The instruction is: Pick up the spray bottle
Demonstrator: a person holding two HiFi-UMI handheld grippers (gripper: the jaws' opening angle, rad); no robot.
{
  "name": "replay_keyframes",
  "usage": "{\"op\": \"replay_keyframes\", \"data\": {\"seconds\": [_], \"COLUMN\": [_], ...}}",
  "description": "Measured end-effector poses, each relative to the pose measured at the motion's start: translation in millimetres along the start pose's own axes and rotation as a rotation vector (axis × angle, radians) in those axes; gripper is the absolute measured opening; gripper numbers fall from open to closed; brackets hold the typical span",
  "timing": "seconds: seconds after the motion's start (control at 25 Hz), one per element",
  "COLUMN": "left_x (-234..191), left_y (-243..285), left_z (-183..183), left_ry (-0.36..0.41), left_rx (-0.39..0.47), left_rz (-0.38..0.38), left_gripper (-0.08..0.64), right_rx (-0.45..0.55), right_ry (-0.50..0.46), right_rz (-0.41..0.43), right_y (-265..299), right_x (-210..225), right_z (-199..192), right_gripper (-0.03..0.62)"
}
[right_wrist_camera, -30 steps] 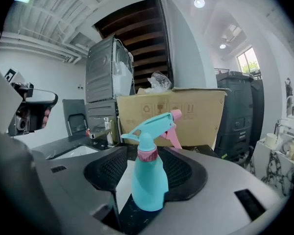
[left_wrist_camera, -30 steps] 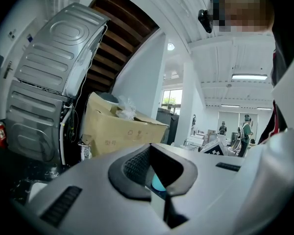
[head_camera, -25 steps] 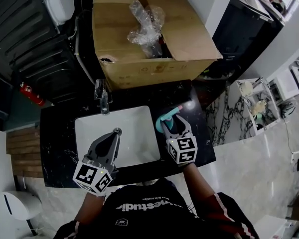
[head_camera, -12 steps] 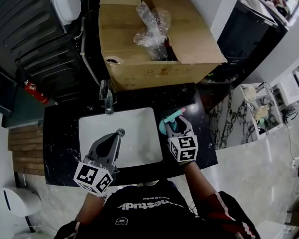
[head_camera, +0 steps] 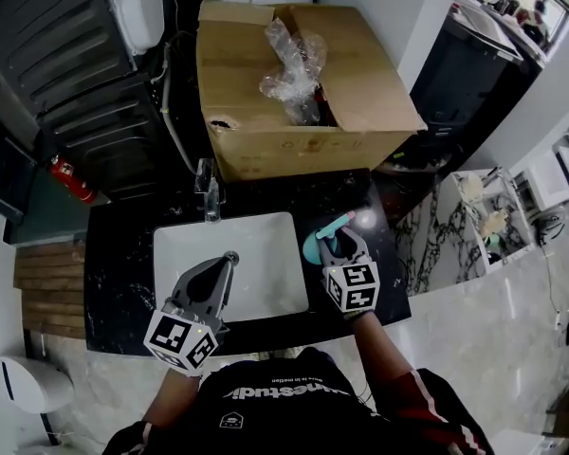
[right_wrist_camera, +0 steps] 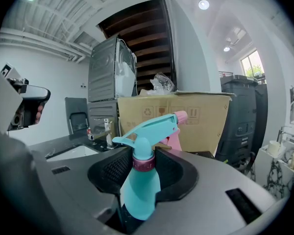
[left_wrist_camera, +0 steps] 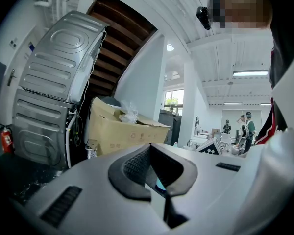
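Observation:
A teal spray bottle (head_camera: 313,246) with a pink nozzle tip stands upright on the black counter (head_camera: 119,263), right of the sink. My right gripper (head_camera: 334,241) is around it from the near side. In the right gripper view the bottle (right_wrist_camera: 141,180) fills the gap between the jaws. The jaws are closing, and their dark pads (right_wrist_camera: 113,169) touch its maroon collar on both sides. My left gripper (head_camera: 226,260) hangs over the white sink basin (head_camera: 266,245). Its jaws are shut with nothing in them (left_wrist_camera: 154,168).
A chrome faucet (head_camera: 209,192) stands at the sink's far edge. Behind the counter sits a large open cardboard box (head_camera: 360,83) with crumpled plastic wrap (head_camera: 294,60). A red fire extinguisher (head_camera: 71,180) lies at the left, and a white shelf unit (head_camera: 488,207) stands at the right.
The right gripper's jaws have narrowed around the spray bottle's neck. Both hands have stayed in place; the head view has shifted a little.

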State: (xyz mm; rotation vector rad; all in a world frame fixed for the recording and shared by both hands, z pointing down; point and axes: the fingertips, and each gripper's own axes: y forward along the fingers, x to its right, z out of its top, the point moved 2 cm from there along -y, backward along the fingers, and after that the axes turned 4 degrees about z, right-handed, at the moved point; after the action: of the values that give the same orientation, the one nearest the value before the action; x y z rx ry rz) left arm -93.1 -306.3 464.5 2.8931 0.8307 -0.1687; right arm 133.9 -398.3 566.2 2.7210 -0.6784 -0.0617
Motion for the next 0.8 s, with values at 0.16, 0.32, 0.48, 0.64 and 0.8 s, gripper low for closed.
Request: {"op": "replay_keyframes", "data": {"seconds": [0.16,0.32,0.48,0.64,0.8], "left_x": [5,10,13,17,21], "left_y": [-5,-9,-11,-14,-18], "left_z": [6,9,12,13,14], "left_ry": [0.009,0.020,0.034,0.062,0.082], "left_rx": [0.017,0.030,0.045,0.050,0.053], "left_rz": [-0.001,-0.012,-0.010,-0.001,0.011], "left_gripper": [0.015,0.015,0.014,0.015,0.015], "right_rx": [0.022,0.057,0.096,0.111,0.100], "right_ry": [-0.010,-0.027,-0.051,-0.062,-0.066], "right_rz": [0.006,0.047,0.127,0.223,0.321], "right_y": [-12,-26,-41,-56,-67], "right_x": [-6,-23,-52,-86,-120], "right_z": [13,36,65,86,92], "right_gripper": [0.173,0.173,0.173,0.173,0.173]}}
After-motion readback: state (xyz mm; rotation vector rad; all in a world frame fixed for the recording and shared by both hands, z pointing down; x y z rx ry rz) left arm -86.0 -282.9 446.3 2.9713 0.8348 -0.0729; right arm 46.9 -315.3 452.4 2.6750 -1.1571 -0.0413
